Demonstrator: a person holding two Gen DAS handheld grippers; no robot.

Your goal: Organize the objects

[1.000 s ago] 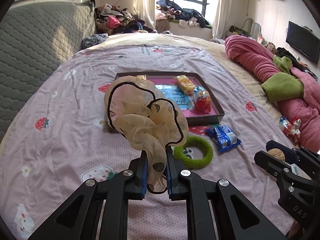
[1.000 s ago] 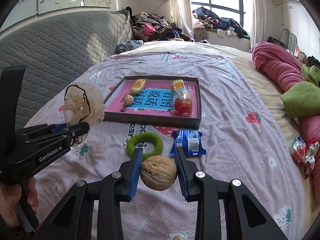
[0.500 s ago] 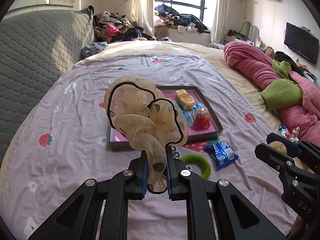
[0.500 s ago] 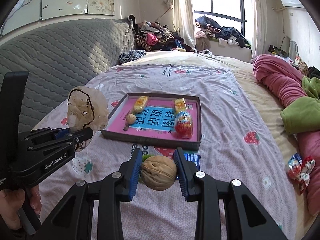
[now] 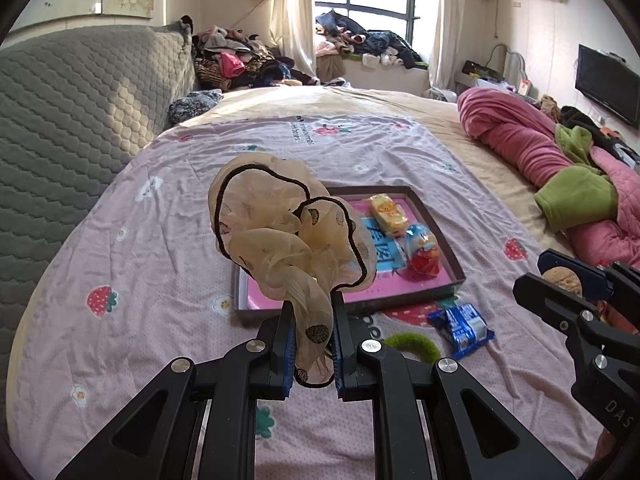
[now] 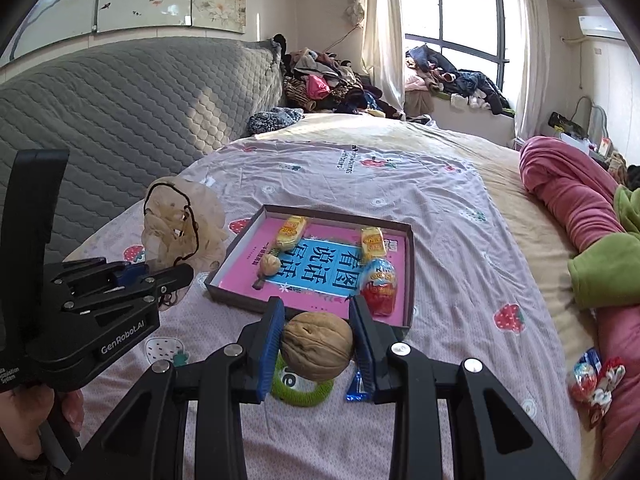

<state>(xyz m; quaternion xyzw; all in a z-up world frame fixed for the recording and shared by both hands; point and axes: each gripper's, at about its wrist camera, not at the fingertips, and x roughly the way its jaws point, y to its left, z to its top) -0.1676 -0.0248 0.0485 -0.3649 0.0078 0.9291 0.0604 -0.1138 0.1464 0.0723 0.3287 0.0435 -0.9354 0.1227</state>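
My left gripper [image 5: 313, 344] is shut on a beige sheer scrunchie with black trim [image 5: 280, 232] and holds it above the bed, short of the tray. It also shows in the right wrist view [image 6: 180, 224]. My right gripper [image 6: 318, 344] is shut on a walnut [image 6: 317, 344], held above the bed near the tray's front edge. The dark tray with a pink and blue floor [image 6: 409, 280] holds two yellow snack packs [image 6: 292, 232], a walnut [image 6: 270, 265] and a red and blue packet [image 6: 380, 286]. A green ring [image 5: 414, 344] and a blue packet [image 5: 462, 329] lie in front of the tray.
The bed has a lilac strawberry-print sheet [image 5: 140, 280]. A grey quilted headboard [image 5: 60, 120] is on the left. A pink and green quilt [image 5: 560, 168] lies on the right, with a red wrapped packet [image 6: 596, 376] beside it. Clothes are piled by the window.
Both grippers have risen and drawn back from the tray with their loads still held. The tray and loose items now sit farther off and lower in both views.
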